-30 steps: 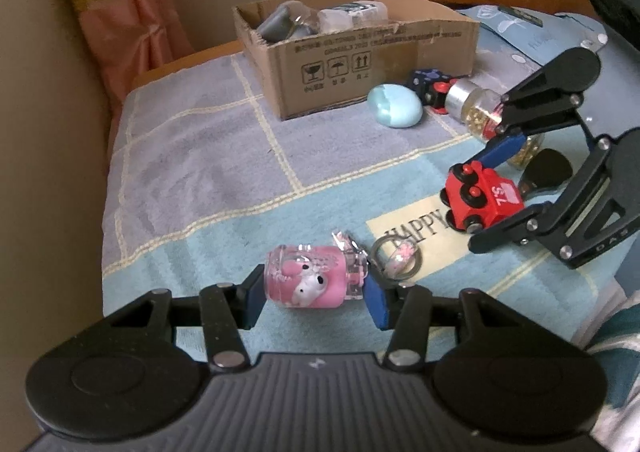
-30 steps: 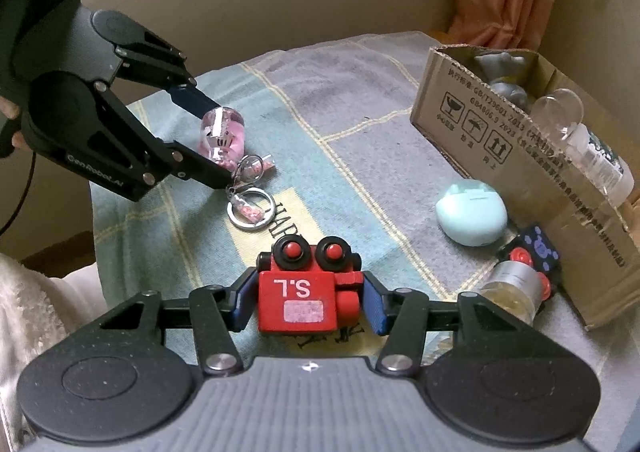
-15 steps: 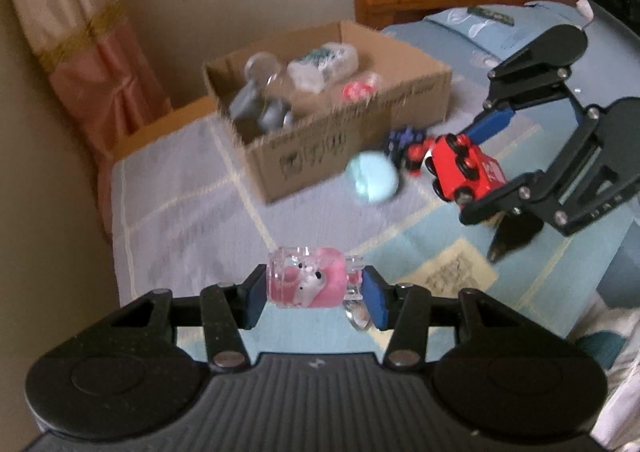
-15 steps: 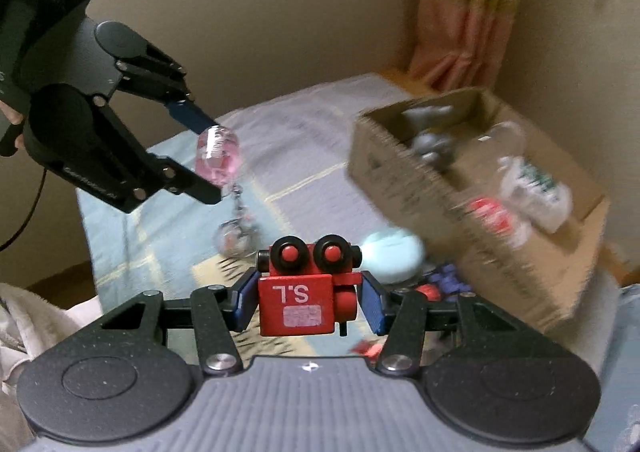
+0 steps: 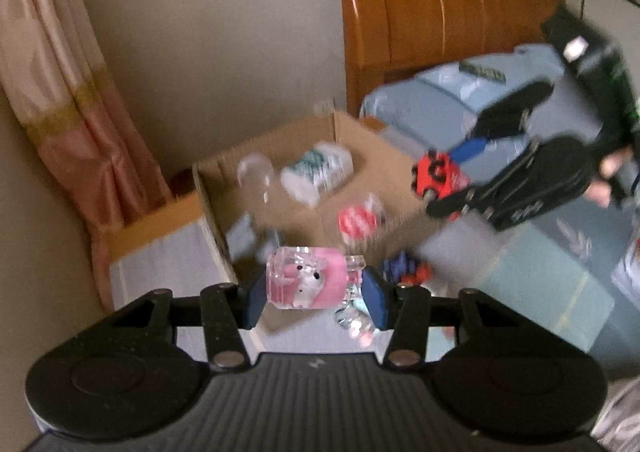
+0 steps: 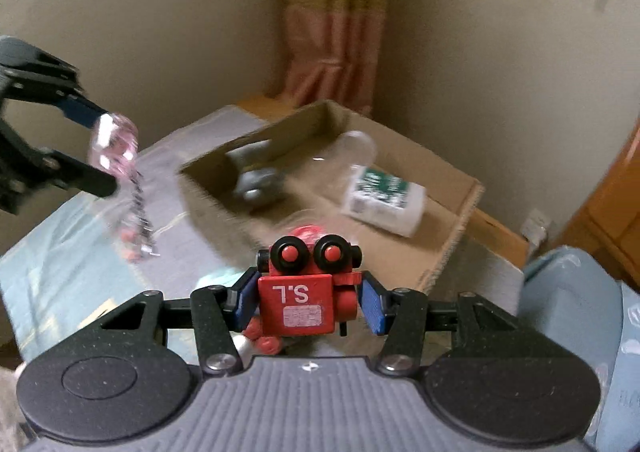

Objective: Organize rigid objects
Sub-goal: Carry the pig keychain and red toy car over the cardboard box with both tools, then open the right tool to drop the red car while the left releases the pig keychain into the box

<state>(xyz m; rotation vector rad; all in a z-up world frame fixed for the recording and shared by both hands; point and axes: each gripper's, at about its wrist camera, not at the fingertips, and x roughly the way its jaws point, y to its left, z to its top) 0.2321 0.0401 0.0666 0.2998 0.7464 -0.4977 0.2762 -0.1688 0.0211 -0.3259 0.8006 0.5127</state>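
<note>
Both toys lifted off bed since earlier frame. Left hand-held gripper (image 5: 314, 292) clamped on pink charm (image 5: 306, 283), right hand-held gripper (image 6: 307, 302) clamped on red robot toy (image 6: 306, 292). Centre each over cardboard box (image 6: 448, 220), lower, then release.

Red toy train (image 6: 298, 302), held in right gripper (image 6: 306, 302): white letters "S.L" on red face, seen upside down; pale label below letters, print too blurred to read
White carton (image 6: 382, 200) with green print inside cardboard box (image 6: 448, 252): lettering unreadable
Left wrist view: all print blurred, nothing legible
</note>
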